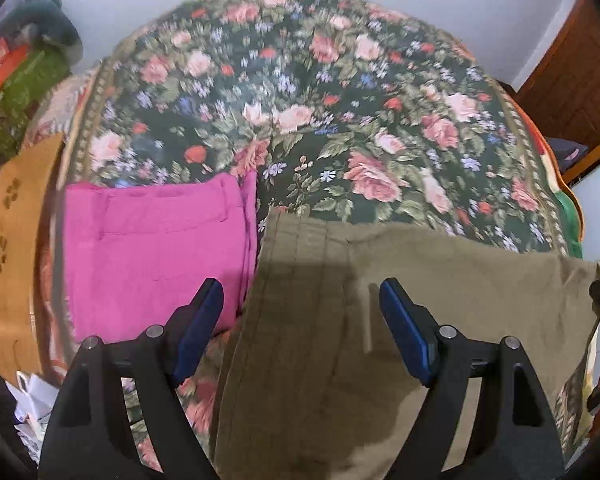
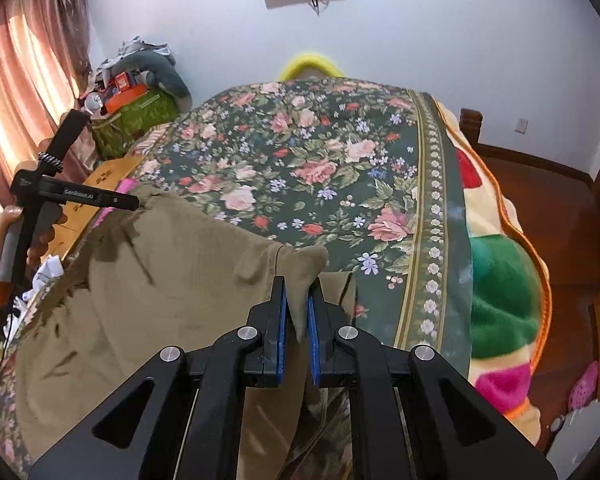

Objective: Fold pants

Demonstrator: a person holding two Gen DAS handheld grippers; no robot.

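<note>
Khaki pants (image 1: 400,320) lie spread on the floral bedspread (image 1: 300,100). My left gripper (image 1: 300,304) is open and hovers just above the pants near their left edge, holding nothing. In the right wrist view the same pants (image 2: 160,300) lie across the bed's near left part. My right gripper (image 2: 297,312) is shut on a raised fold at the pants' right corner and lifts it off the bedspread (image 2: 320,160). The left gripper (image 2: 76,196) shows at the far left of that view, above the pants' far end.
Folded pink pants (image 1: 152,248) lie to the left of the khaki pants. A cardboard box (image 1: 16,240) stands beside the bed at left. Clutter and a green bag (image 2: 136,116) stand near the curtain. A colourful blanket (image 2: 500,292) hangs over the bed's right edge.
</note>
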